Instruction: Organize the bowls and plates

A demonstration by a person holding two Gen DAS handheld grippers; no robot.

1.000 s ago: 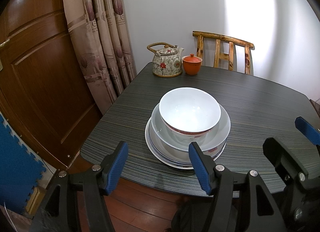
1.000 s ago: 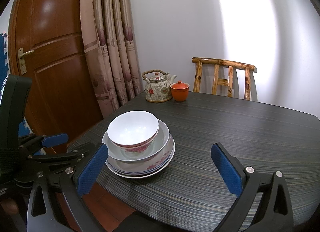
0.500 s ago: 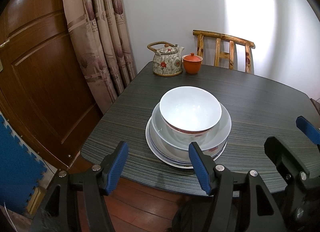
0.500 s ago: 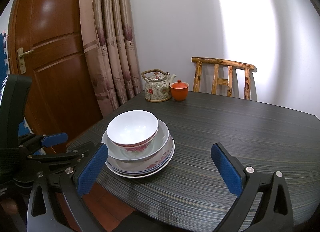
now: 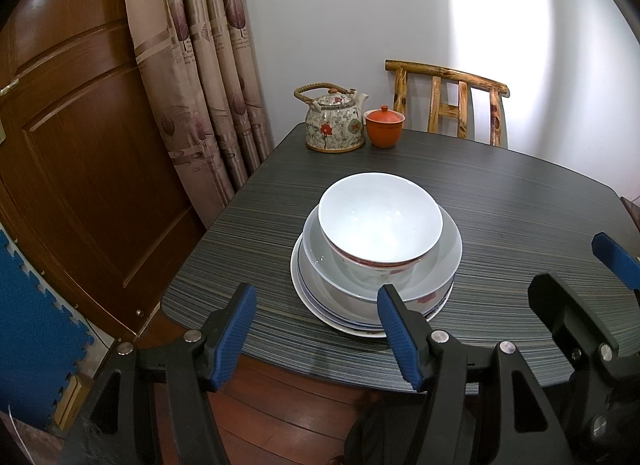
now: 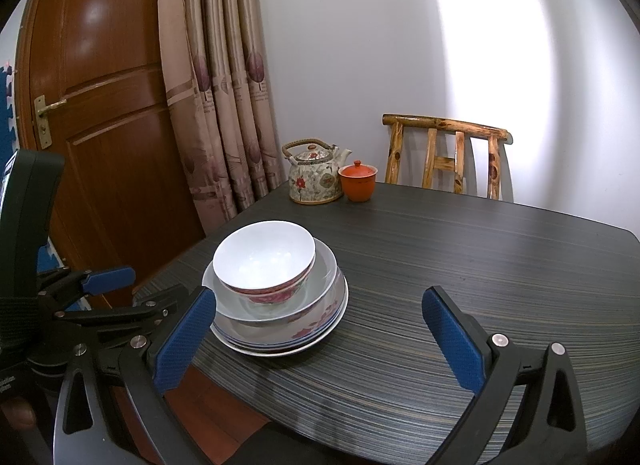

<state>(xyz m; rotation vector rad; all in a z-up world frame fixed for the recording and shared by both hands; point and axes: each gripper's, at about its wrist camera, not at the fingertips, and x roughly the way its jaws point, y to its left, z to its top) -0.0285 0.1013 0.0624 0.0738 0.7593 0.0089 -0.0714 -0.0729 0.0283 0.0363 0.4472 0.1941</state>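
A small white bowl (image 5: 380,217) with a red floral outside sits nested in a wider white bowl (image 5: 448,261), which rests on a stack of plates (image 5: 316,305) near the table's left front edge. The same stack shows in the right wrist view, with the small bowl (image 6: 264,257) on top and the plates (image 6: 320,333) beneath. My left gripper (image 5: 316,329) is open and empty, just in front of the stack. My right gripper (image 6: 316,341) is open and empty, right of the stack at the front edge; it also shows in the left wrist view (image 5: 580,297).
A dark striped table (image 5: 520,201) holds a floral teapot (image 5: 334,123) and an orange lidded cup (image 5: 384,127) at the far corner. A wooden chair (image 5: 448,105) stands behind. A curtain (image 5: 200,65) and wooden door (image 5: 80,145) are on the left.
Both grippers have drifted very slightly; the bowls and plates have not moved.
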